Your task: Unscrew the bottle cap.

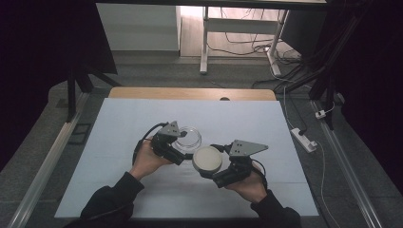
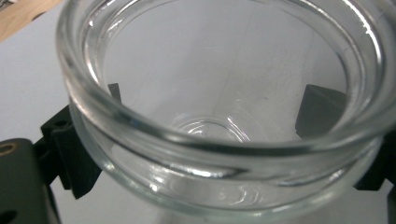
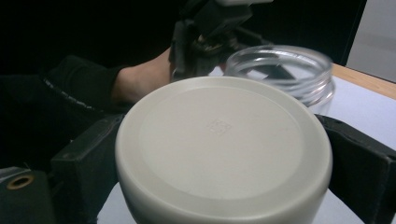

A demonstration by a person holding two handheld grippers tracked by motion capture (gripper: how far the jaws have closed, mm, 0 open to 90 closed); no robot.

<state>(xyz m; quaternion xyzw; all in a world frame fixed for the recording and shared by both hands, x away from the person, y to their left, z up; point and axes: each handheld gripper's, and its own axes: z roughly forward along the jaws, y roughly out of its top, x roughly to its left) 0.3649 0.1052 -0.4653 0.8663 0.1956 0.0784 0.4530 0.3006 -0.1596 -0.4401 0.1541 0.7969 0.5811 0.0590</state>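
Two hand-held grippers meet over the pale surface (image 1: 119,142) in the high view: the left hand-held gripper (image 1: 183,142) holds a glass jar (image 1: 188,137), and the right hand-held gripper (image 1: 209,167) holds a round lid (image 1: 207,159) just beside it. From the left gripper view, the jar (image 2: 224,154) sits open and empty between the jaws. From the right gripper view, the lid (image 3: 224,149) is squeezed tight, with the jar (image 3: 285,74) close behind. I think the lid is off or not on yet.

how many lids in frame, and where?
1. The off-white lid sits between the right gripper jaws, just right of the open glass jar held by the left gripper, not on it. No other lid visible.
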